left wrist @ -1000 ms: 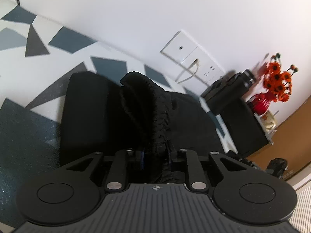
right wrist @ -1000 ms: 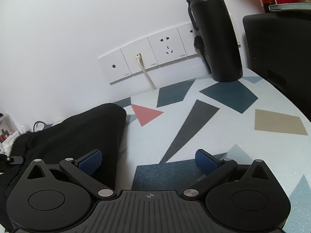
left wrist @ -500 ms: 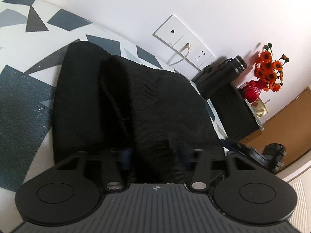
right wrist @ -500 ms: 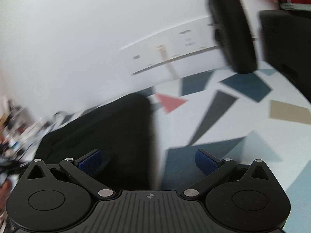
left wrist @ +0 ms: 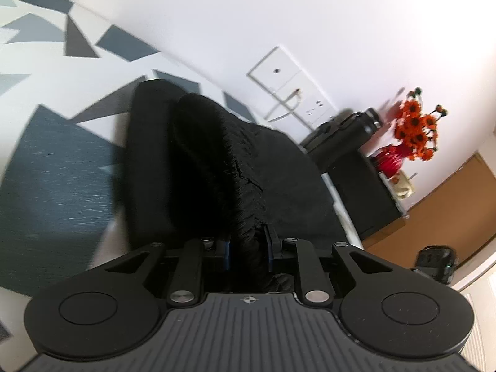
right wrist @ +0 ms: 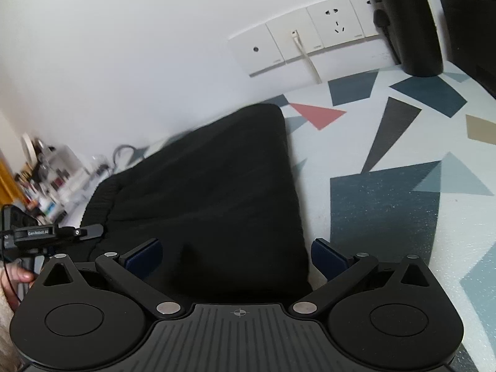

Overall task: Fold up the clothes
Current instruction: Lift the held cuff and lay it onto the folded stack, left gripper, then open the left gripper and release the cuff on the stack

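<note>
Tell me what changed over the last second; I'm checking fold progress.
The right gripper swung left; its open fingers now straddle the black garment's corner rather than bare tablecloth. The left gripper stays shut on the bunched knit edge. The bottle is unmoved.

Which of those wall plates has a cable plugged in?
The second plate from the left: a white cable hangs from it. The round-hole plate and the socket beside it are empty.
</note>
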Tool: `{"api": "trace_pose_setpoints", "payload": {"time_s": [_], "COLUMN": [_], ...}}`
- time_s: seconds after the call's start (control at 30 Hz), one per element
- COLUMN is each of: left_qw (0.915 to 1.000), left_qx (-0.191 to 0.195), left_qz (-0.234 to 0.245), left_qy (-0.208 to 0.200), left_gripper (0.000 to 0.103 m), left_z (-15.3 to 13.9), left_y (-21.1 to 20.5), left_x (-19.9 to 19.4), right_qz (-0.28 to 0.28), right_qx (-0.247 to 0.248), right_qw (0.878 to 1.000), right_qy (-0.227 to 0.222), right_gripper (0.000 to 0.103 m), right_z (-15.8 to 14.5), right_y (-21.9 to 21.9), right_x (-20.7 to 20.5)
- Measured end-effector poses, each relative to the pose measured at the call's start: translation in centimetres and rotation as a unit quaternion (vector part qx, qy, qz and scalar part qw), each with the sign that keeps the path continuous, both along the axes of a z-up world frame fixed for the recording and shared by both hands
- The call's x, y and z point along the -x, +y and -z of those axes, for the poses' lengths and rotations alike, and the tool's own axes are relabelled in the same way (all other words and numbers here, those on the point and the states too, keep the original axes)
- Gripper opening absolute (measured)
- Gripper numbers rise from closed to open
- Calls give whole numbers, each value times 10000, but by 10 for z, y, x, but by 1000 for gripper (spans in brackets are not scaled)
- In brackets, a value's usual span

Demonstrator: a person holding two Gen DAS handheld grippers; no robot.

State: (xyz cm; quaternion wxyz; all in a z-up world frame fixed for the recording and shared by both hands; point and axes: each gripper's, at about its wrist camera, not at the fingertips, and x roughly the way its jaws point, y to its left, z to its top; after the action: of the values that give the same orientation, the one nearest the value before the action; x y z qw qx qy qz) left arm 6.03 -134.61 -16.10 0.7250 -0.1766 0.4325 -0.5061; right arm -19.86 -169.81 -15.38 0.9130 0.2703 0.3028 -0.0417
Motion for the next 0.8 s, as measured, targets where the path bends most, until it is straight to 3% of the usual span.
{"api": "trace_pose_setpoints", "payload": {"time_s": [0.1,0.13,0.2,0.23,0.27,0.37,0.6,0.8], "left_qw": [9999,9998,9992,9989,9987,9977,9970,9960], "left_qx": [-82,-161,-204,-106,-37,144,-470,-625], "left_qz": [58,74,49,10,-37,-188,-374,-162], "left_qy": [-43,-127,-337,-450,-509,-631,-481,-612], "left_gripper": [25,33,60,79,89,94,98,102], "left_z": [3,0,-6,-10,-13,-23,-4,2], "left_y": [3,2,4,7,11,23,21,12], "left_x": [-4,-3,0,2,2,1,-13,-11], "right_qz": [70,114,173,195,205,225,145,126], "right_qx": [111,103,80,72,81,143,200,466], "right_qw": [9997,9996,9996,9996,9996,9995,9993,9983], "right_qy": [199,235,228,209,196,181,270,317], "right_gripper": [102,102,102,102,102,102,102,102], "right_z": [1,1,0,-1,-2,-4,10,11], "right_y": [1,0,-2,-3,-4,-4,10,29], "right_x": [-9,-11,-14,-16,-18,-27,-45,-45]}}
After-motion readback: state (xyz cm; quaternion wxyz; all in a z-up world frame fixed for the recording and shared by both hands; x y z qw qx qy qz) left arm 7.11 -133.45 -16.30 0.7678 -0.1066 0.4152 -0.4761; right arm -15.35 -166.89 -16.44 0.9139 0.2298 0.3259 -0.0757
